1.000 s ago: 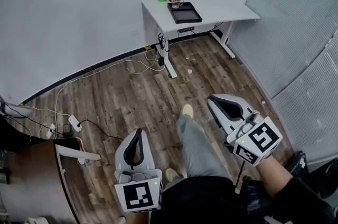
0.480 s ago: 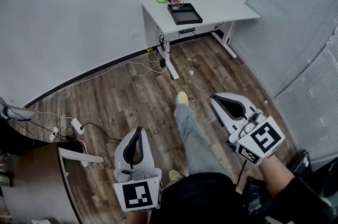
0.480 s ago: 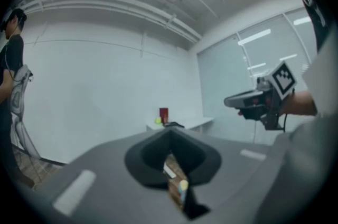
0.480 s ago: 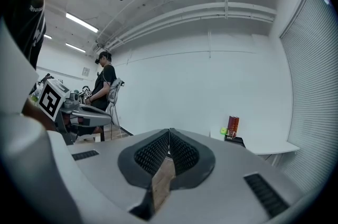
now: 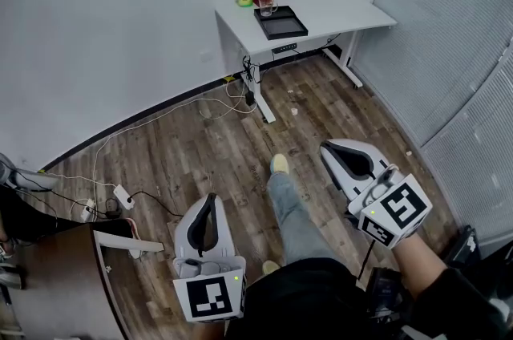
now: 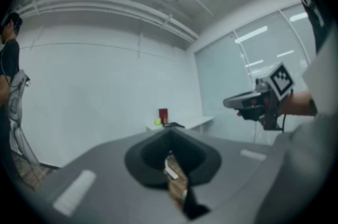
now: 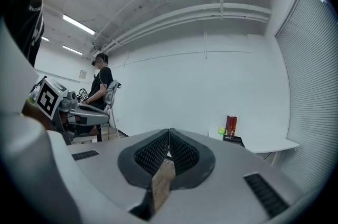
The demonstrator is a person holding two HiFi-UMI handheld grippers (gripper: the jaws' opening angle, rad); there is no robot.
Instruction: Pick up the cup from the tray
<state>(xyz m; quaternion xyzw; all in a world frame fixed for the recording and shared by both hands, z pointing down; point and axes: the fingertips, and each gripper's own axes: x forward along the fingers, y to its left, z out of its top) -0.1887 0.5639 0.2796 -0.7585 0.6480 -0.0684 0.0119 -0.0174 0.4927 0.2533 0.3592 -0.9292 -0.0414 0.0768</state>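
We hold the left gripper point(image 5: 210, 199) and right gripper point(image 5: 329, 147) at lower frame, jaws together, empty; the cup point(image 5: 266, 6) stands on the tray point(image 5: 285, 27), upper centre, well apart.

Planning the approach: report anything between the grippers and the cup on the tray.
Nothing visible does. Bare floor runs from the left gripper and right gripper to the desk, where the cup stands at the tray's far end. Cables lie leftward by the wall.
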